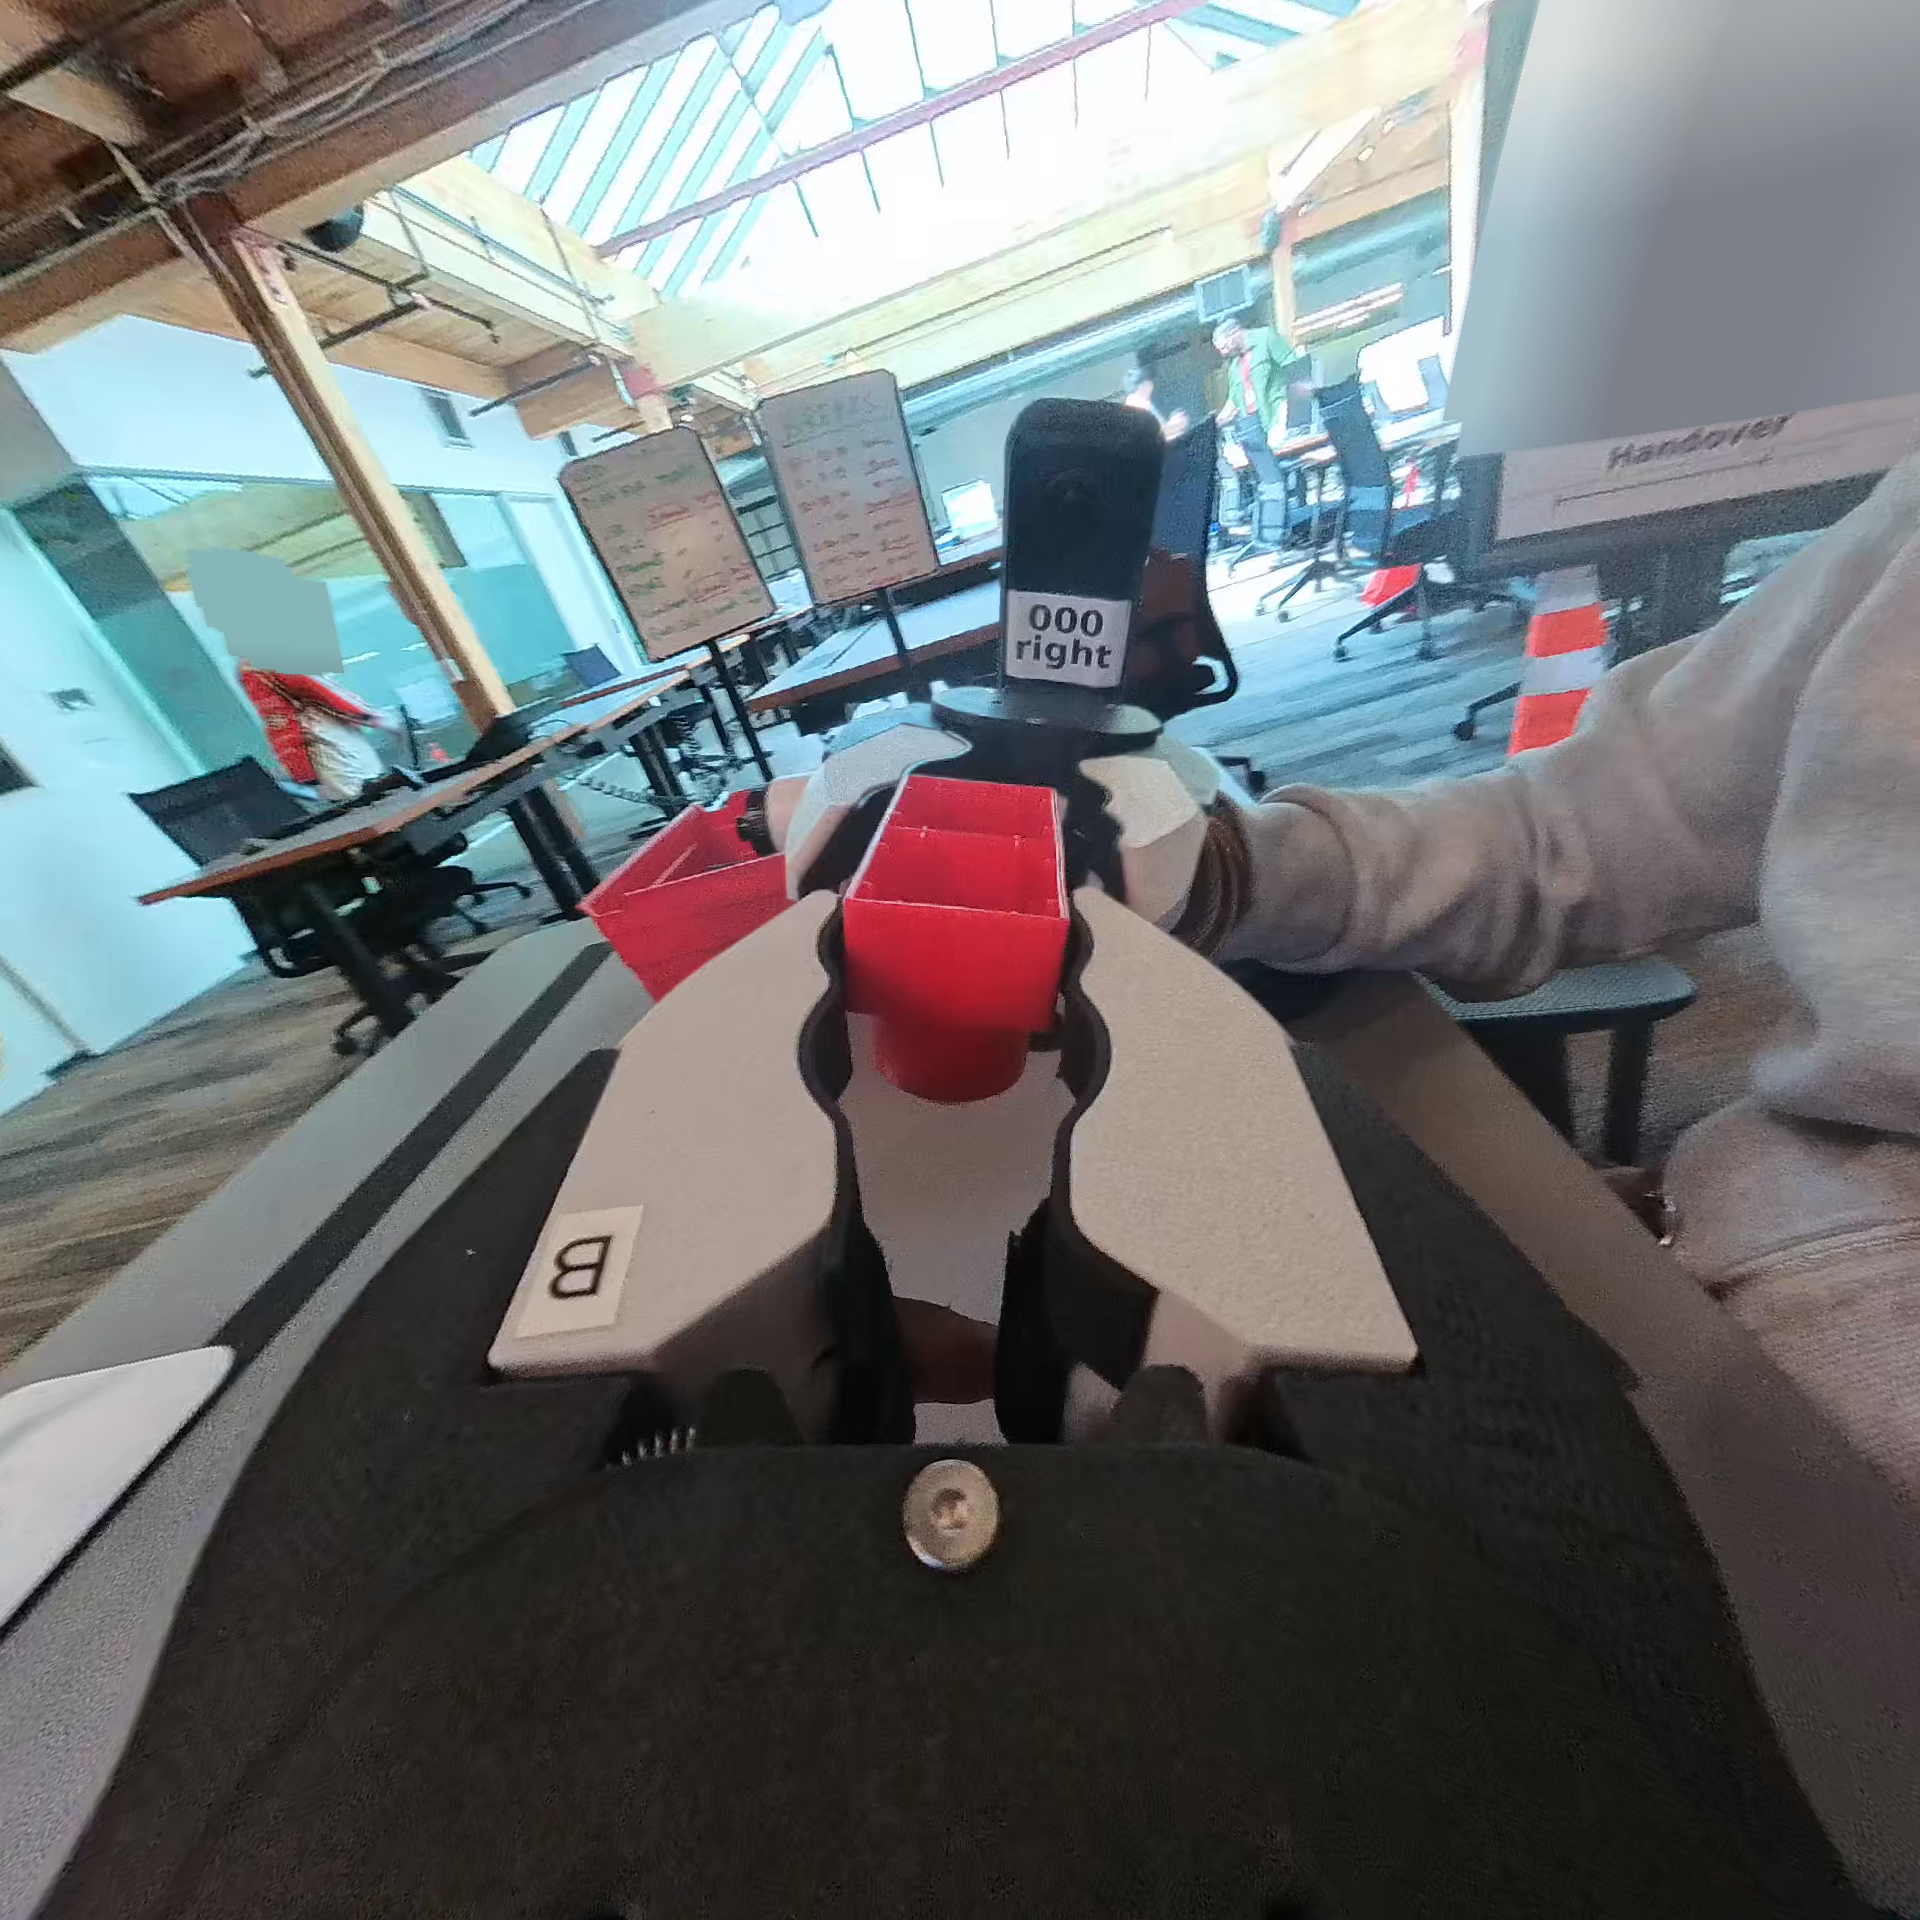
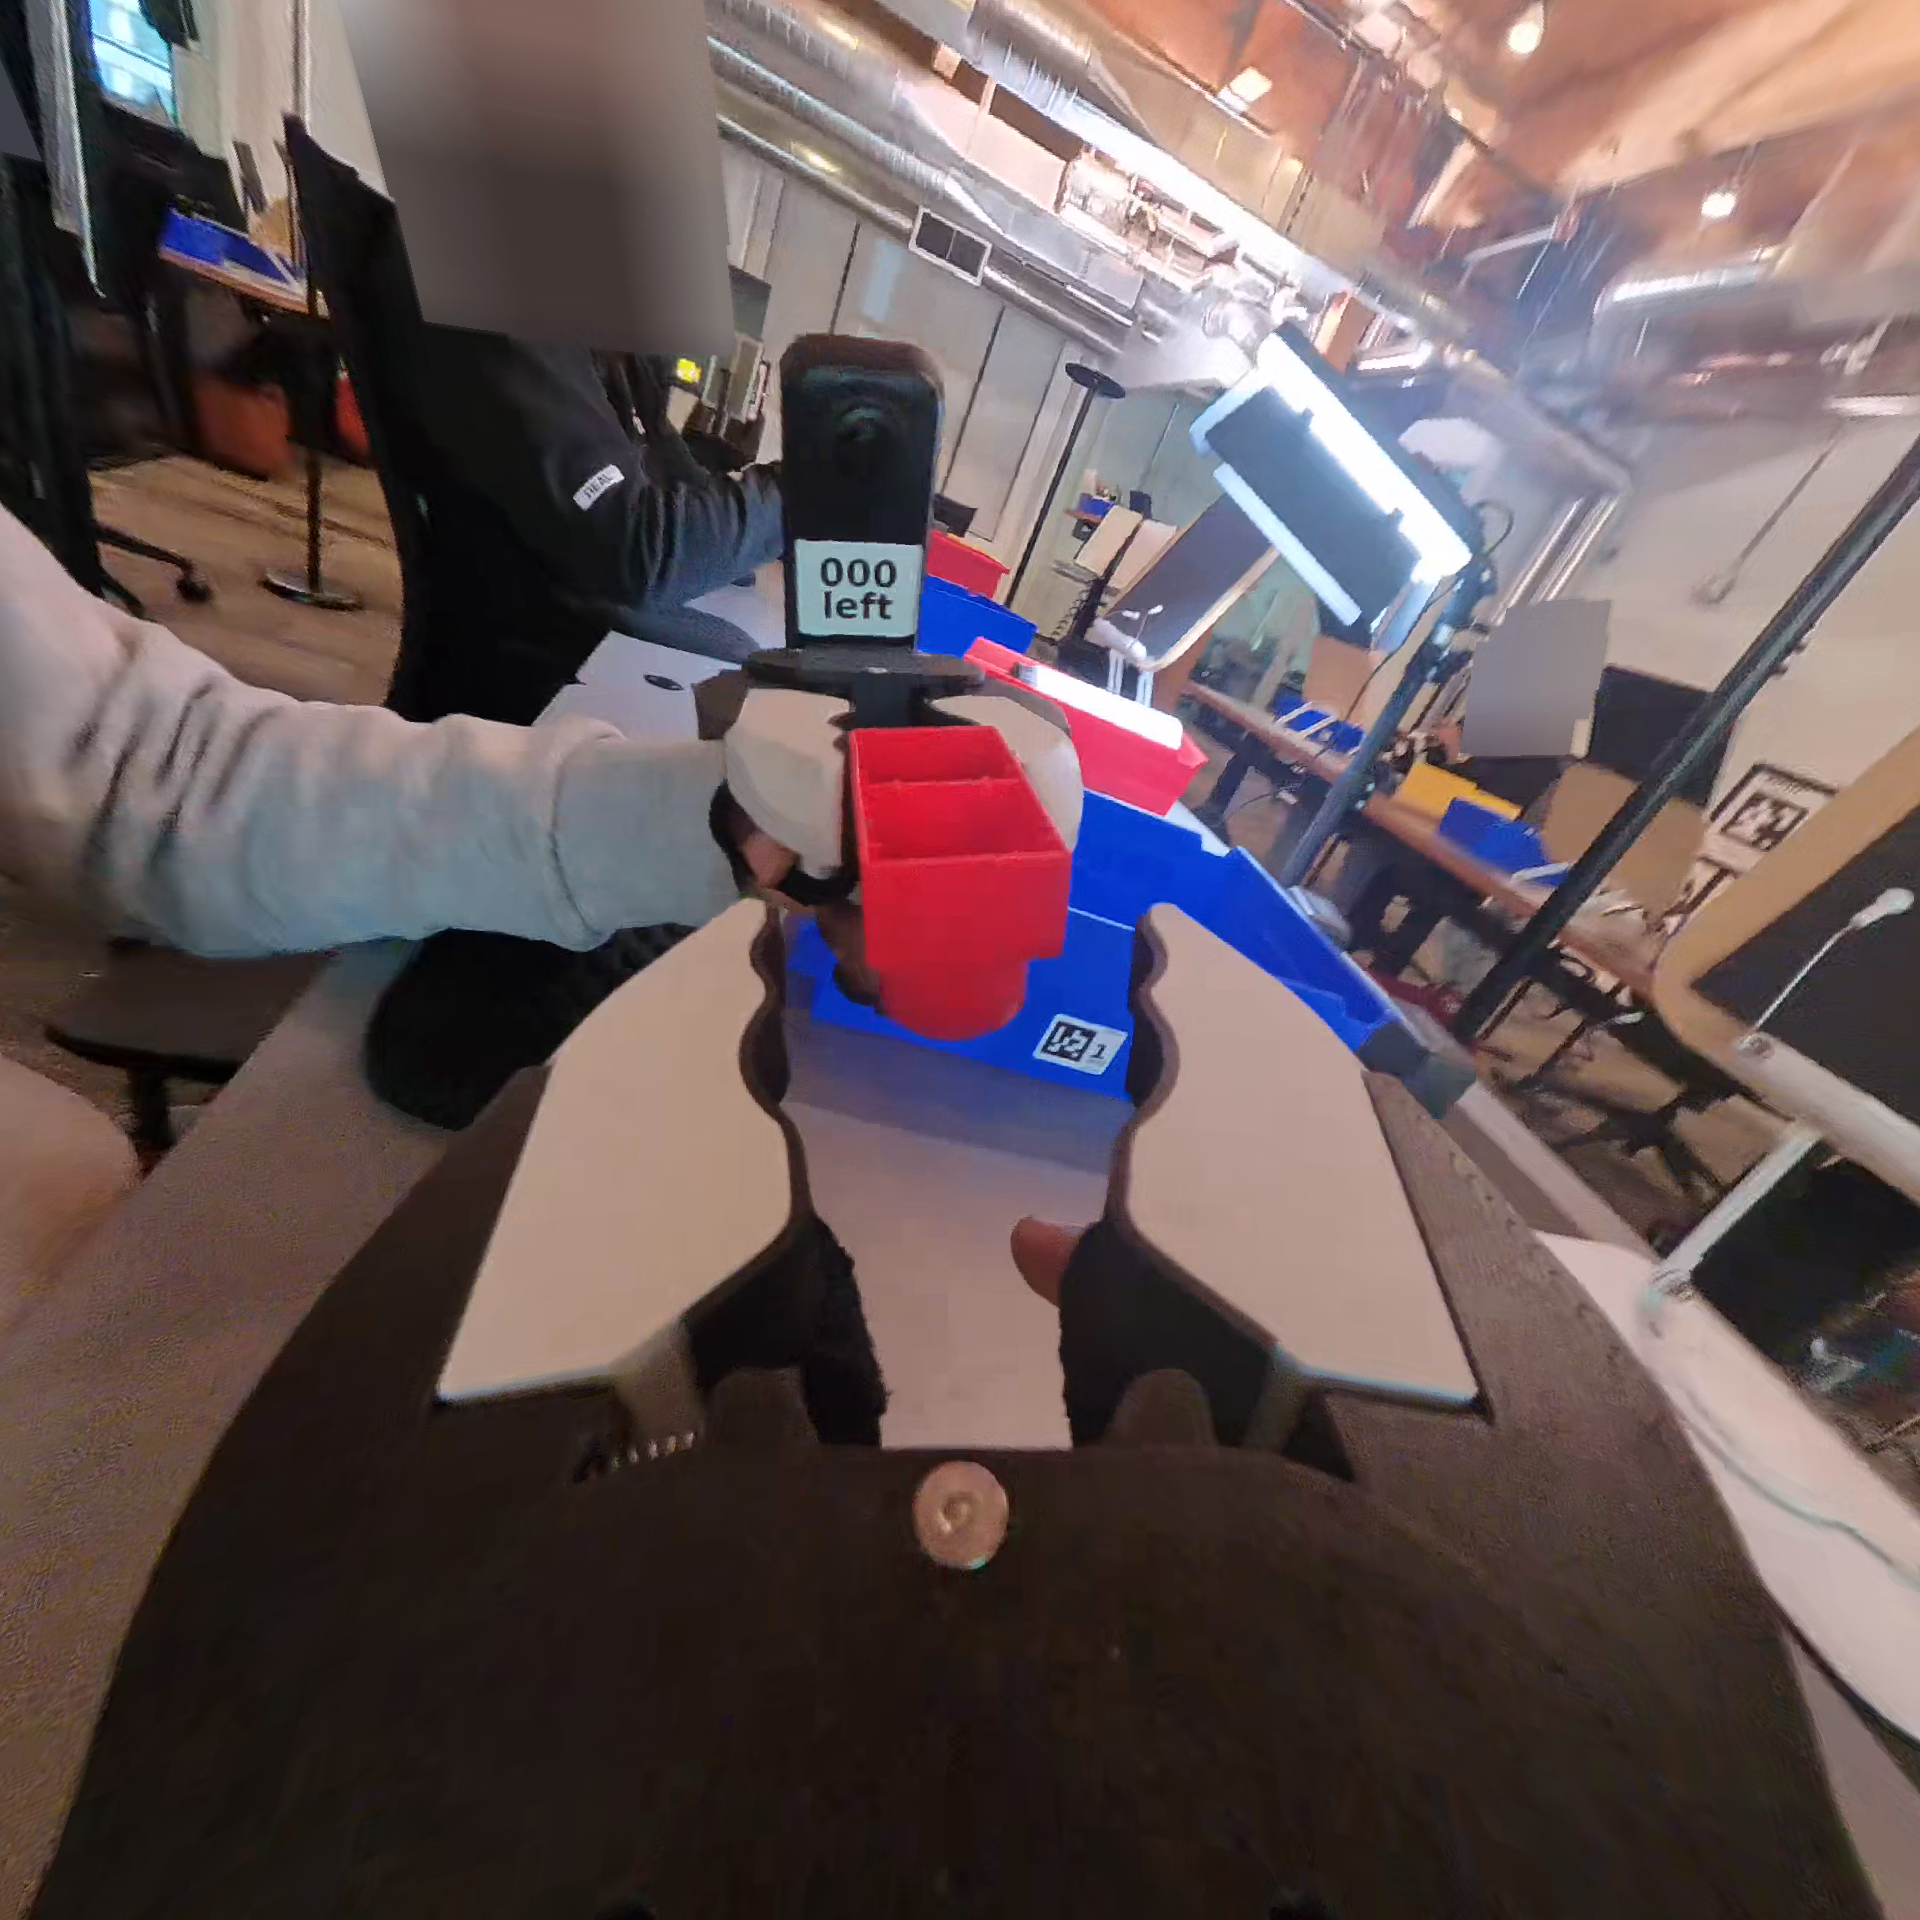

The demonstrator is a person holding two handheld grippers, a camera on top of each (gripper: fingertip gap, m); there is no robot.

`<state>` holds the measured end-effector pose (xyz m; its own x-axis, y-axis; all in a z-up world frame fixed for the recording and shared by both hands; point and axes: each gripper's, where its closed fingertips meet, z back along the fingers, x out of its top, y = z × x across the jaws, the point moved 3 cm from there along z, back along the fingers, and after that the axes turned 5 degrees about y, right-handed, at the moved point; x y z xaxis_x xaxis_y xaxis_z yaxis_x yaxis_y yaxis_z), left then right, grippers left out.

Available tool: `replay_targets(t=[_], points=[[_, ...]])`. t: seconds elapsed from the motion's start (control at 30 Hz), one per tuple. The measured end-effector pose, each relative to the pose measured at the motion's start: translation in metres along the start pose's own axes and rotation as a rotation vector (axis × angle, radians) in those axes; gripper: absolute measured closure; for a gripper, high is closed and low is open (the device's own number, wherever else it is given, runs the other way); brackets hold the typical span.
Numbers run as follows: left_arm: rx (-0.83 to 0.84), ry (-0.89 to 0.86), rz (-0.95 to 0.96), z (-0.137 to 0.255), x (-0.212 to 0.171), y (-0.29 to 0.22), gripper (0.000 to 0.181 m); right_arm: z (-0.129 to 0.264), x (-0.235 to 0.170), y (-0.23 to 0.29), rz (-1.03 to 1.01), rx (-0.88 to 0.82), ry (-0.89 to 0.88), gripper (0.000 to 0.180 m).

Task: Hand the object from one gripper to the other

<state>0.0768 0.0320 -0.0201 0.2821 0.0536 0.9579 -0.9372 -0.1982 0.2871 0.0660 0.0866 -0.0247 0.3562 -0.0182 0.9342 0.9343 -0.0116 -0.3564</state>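
The red cup (image 1: pixel 956 935) is gripped upright by the left tongs (image 1: pixel 956 961), held above the bench (image 2: pixel 935 1164). The right tongs (image 2: pixel 956 997) are spread wide, facing it, the cup just beyond their tips.

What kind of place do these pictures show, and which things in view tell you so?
Probably an open-plan office or lab workspace. Rows of dark desks with black office chairs stand under a skylight, two whiteboards on stands stand nearby, and blue plastic storage bins sit on a table.
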Motion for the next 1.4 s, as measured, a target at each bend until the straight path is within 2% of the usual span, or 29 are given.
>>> replay_targets(t=[0.13, 0.23, 0.27, 0.33, 0.43, 0.5, 0.6, 0.7, 0.83, 0.87, 0.93, 1.0, 1.1, 1.17, 1.33, 1.4], points=[[-0.036, 0.031, 0.014, -0.004, -0.005, -0.005, 0.144, -0.002, 0.002, 0.005, 0.018, 0.011, -0.047, 0.143], [-0.033, 0.014, 0.005, -0.005, -0.005, -0.005, 0.144, -0.001, 0.003, 0.004, -0.063, 0.051, -0.048, 0.143], [-0.015, 0.006, -0.046, -0.004, -0.004, -0.005, 0.139, -0.001, 0.003, 0.003, -0.136, 0.078, -0.054, 0.143], [0.067, 0.004, -0.203, -0.003, -0.005, -0.003, 0.115, 0.001, 0.004, -0.004, -0.337, 0.128, -0.077, 0.143], [0.185, 0.065, -0.434, -0.004, -0.006, 0.0, 0.097, 0.003, -0.007, -0.012, -0.692, 0.244, -0.058, 0.143], [0.204, 0.106, -0.532, -0.007, -0.01, -0.002, 0.097, 0.002, -0.014, -0.014, -0.87, 0.325, -0.06, 0.143], [0.211, 0.171, -0.623, -0.009, -0.017, -0.003, 0.109, 0.0, -0.02, -0.011, -0.937, 0.354, -0.028, 0.143], [0.185, 0.24, -0.662, -0.012, -0.025, -0.005, 0.134, -0.003, -0.019, -0.005, -0.925, 0.37, 0.007, 0.143], [0.183, 0.27, -0.612, -0.012, -0.027, -0.003, 0.135, -0.003, -0.019, -0.008, -0.852, 0.334, -0.003, 0.141], [0.162, 0.241, -0.563, -0.011, -0.024, -0.005, 0.135, -0.003, -0.017, -0.008, -0.782, 0.311, -0.015, 0.135], [0.139, 0.17, -0.44, -0.007, -0.015, -0.004, 0.135, -0.003, -0.013, -0.008, -0.585, 0.228, -0.016, 0.107], [0.099, 0.107, -0.313, -0.002, -0.007, -0.004, 0.135, -0.002, -0.007, -0.005, -0.346, 0.143, -0.004, 0.099], [-0.002, 0.046, -0.13, 0.0, -0.004, -0.006, 0.135, -0.002, 0.002, 0.004, -0.039, 0.04, -0.017, 0.106], [-0.052, 0.029, -0.067, -0.001, -0.004, -0.01, 0.135, -0.004, 0.002, 0.01, 0.081, 0.007, -0.018, 0.108], [-0.103, 0.042, -0.03, -0.004, -0.005, -0.016, 0.135, -0.006, 0.002, 0.018, 0.135, 0.035, -0.035, 0.124], [-0.112, 0.045, -0.028, -0.004, -0.005, -0.017, 0.135, -0.005, 0.002, 0.019, 0.116, 0.057, -0.042, 0.125]])
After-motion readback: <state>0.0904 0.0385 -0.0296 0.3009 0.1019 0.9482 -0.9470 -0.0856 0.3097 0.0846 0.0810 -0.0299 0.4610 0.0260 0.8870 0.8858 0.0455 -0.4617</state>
